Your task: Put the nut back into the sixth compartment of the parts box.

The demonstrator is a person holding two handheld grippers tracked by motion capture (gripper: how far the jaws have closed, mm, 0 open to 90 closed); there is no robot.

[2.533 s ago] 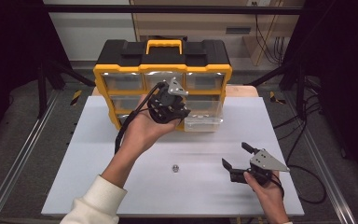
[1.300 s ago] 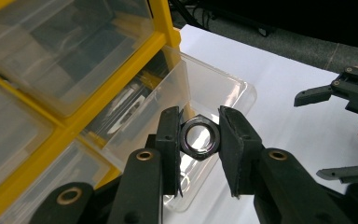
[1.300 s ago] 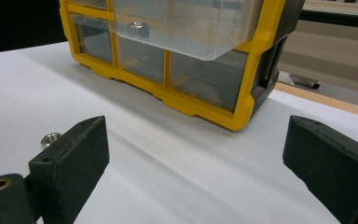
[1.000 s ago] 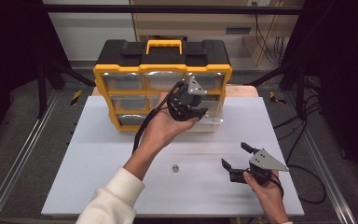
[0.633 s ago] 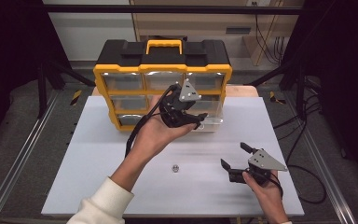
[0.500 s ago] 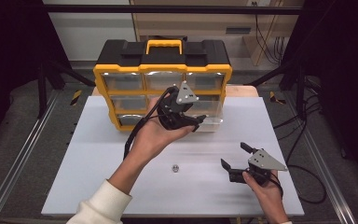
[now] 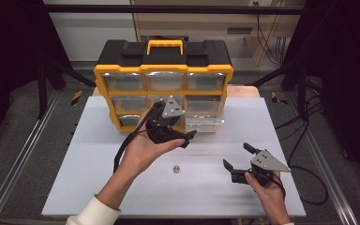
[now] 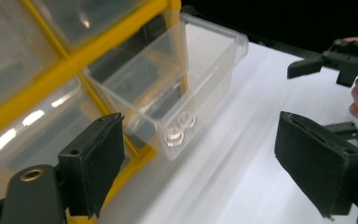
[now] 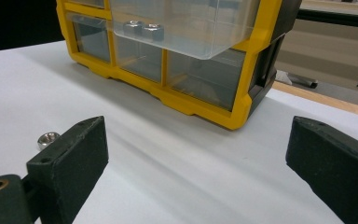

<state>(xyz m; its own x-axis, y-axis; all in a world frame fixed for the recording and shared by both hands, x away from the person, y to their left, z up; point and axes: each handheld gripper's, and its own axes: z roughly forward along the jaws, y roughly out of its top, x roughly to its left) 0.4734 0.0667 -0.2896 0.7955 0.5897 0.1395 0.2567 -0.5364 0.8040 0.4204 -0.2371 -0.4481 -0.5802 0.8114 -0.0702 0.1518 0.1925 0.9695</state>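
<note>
Hovering by pulled-out clear drawer (image 8: 182, 93) with two nuts (image 8: 179, 128): left gripper (image 8: 200, 163), jaws just opening wide, nothing between; right gripper (image 7: 238, 156) wide too.

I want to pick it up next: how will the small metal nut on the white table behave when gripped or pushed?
The nut looks metal and rigid, so it should not deform. Being small and low on the smooth table, it may slide when pushed. Its flat sides probably limit rolling.

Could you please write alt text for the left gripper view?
Two nuts lie in a clear drawer pulled out of a yellow organizer on a white table. The open left hand-held gripper frames them.
</note>
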